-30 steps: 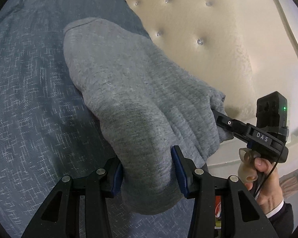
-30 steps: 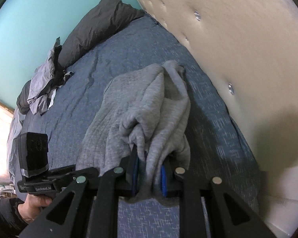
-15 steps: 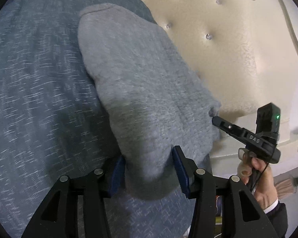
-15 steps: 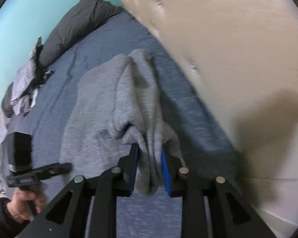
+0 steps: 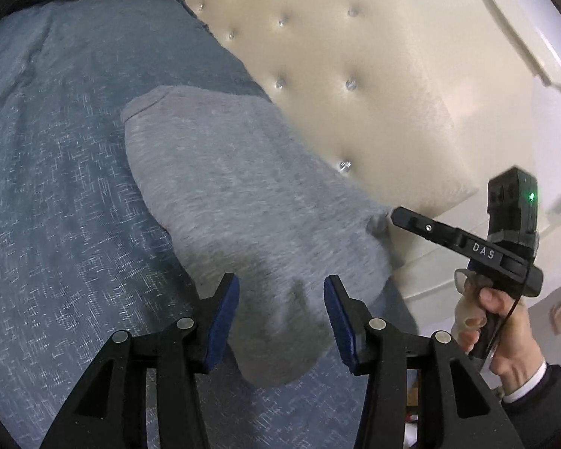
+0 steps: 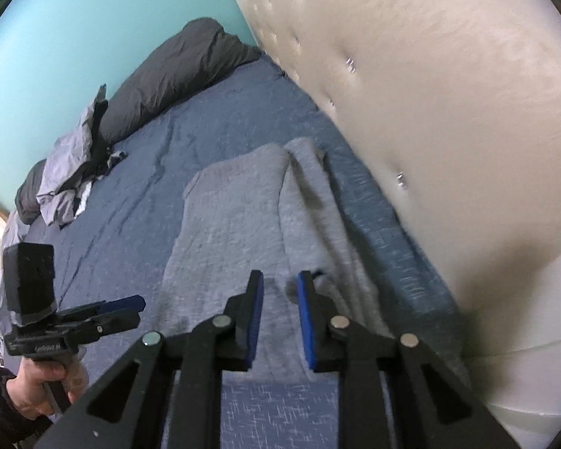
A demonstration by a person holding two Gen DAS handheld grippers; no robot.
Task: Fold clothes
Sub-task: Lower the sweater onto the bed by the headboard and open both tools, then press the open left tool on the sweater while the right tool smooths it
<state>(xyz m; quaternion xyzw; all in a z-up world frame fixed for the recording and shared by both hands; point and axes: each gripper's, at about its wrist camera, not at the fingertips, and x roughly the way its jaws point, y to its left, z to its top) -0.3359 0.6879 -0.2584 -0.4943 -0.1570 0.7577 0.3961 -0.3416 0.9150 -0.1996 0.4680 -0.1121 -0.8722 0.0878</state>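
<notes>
The blue bedspread carries the grey garment, lying flat along the cream headboard at 2 o'clock. Risk: a bunched ridge at the garment's headboard side may set a crooked fold. Half a second earlier both tongs clamped its near edge; now the left gripper and right gripper stand released, holding nothing.

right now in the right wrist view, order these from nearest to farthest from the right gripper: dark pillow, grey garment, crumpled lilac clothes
1. grey garment, directly under the right gripper
2. crumpled lilac clothes, far left on the bed
3. dark pillow, at the far end by the teal wall
</notes>
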